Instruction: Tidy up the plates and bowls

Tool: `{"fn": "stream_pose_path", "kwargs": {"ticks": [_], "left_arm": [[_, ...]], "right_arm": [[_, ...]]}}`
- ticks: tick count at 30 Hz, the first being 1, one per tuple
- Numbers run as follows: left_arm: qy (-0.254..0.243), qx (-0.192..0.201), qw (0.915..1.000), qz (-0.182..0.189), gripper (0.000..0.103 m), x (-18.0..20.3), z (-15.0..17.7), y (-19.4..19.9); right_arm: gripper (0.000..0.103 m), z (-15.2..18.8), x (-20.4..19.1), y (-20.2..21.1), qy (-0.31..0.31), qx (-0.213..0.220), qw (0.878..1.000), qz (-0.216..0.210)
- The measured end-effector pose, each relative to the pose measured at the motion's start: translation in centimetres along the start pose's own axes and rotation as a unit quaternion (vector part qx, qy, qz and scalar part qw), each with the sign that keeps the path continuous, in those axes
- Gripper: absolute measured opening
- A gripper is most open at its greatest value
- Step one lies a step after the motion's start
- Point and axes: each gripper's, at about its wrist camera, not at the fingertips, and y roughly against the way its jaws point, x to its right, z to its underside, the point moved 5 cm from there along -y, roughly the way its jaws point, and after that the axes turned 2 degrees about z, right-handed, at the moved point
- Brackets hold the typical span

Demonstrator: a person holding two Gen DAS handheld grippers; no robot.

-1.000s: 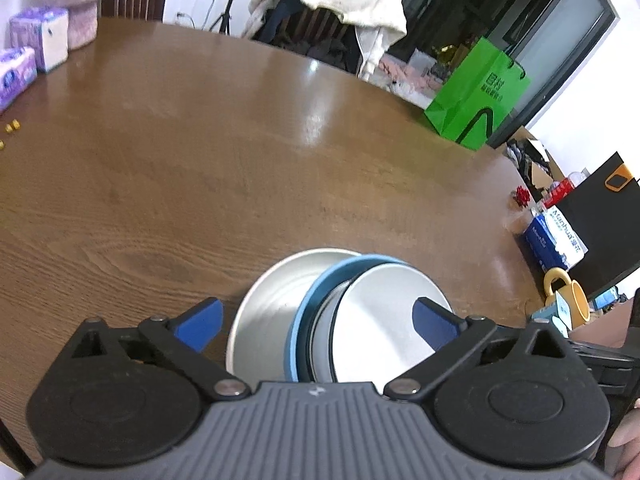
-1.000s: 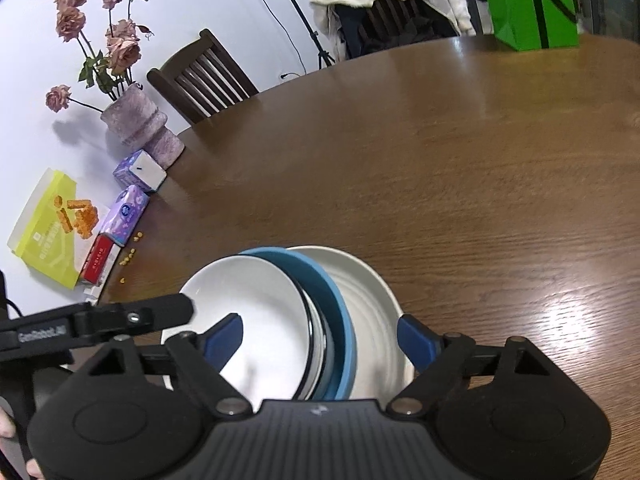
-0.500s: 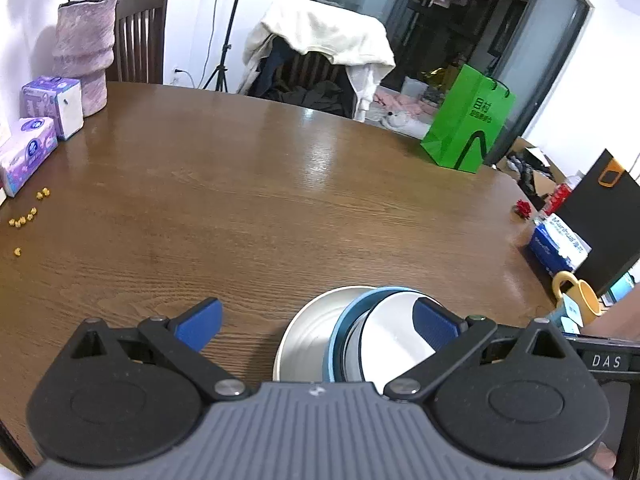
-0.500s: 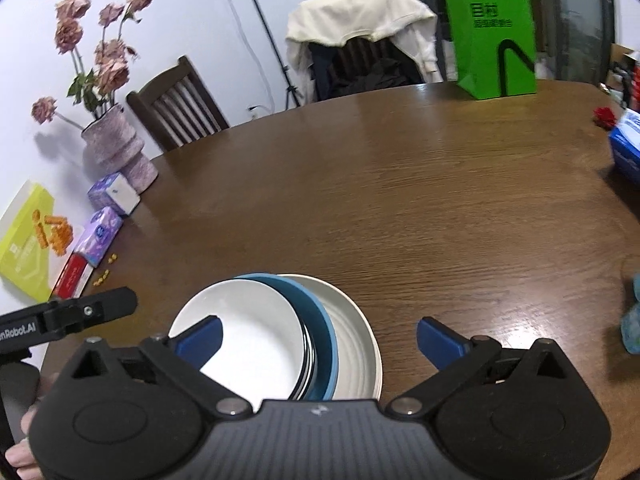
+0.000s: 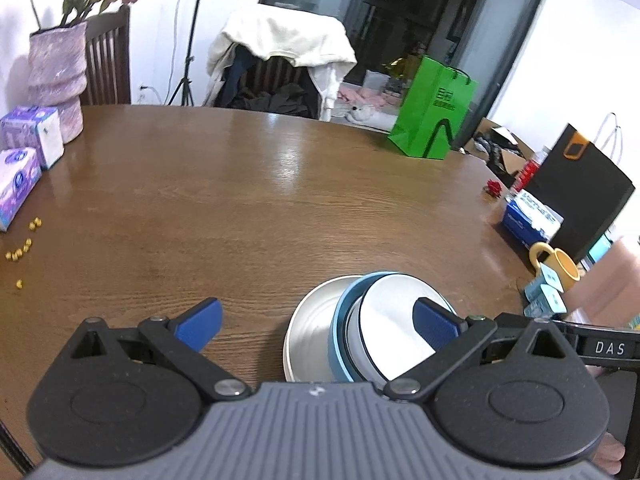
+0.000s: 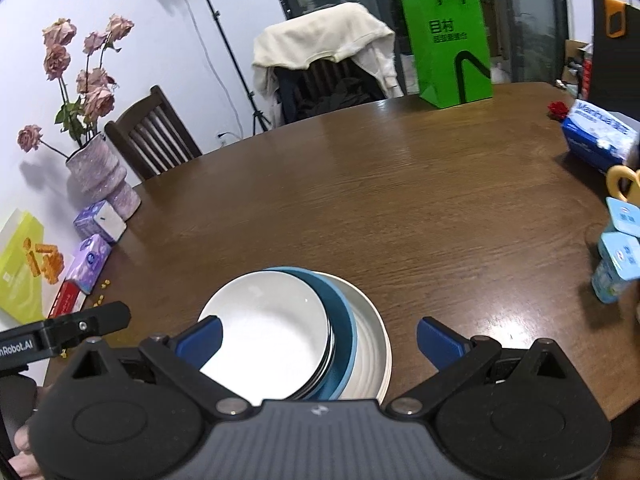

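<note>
A stack of dishes stands on the brown wooden table (image 5: 240,208) near its front edge. A white bowl (image 6: 268,332) is on top, a blue bowl (image 6: 340,320) under it, and a wide cream plate (image 6: 372,340) at the bottom. In the left wrist view the stack shows as the white bowl (image 5: 388,320), blue bowl (image 5: 344,312) and cream plate (image 5: 312,328). My left gripper (image 5: 316,324) is open and empty, above and behind the stack. My right gripper (image 6: 318,340) is open and empty, above the stack.
A pink vase (image 6: 102,180), tissue packs (image 6: 96,236) and a yellow snack box (image 6: 24,264) line the left side. A green bag (image 6: 452,48) stands at the far edge. A blue box (image 6: 596,136), a yellow mug (image 5: 556,264) and small cartons (image 6: 616,260) sit on the right.
Both grippers have pulled up and back from the stack, which now looks smaller and lower in both views. The dishes have stayed in place.
</note>
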Motion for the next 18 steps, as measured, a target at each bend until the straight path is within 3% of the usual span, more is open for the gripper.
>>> {"fn": "stream_pose_path", "kwargs": {"ticks": [12, 18], "left_arm": [[-0.072, 0.012, 0.9973, -0.010, 0.103, 0.0, 1.7, 3.7], [-0.080, 0.020, 0.9965, -0.017, 0.103, 0.6, 3.3, 5.8]], "right_arm": [[0.103, 4.8, -2.7, 4.4, -0.019, 0.032, 0.998, 0.045], [0.103, 7.2, -3.4, 7.2, -0.010, 0.049, 0.997, 0.064]]}}
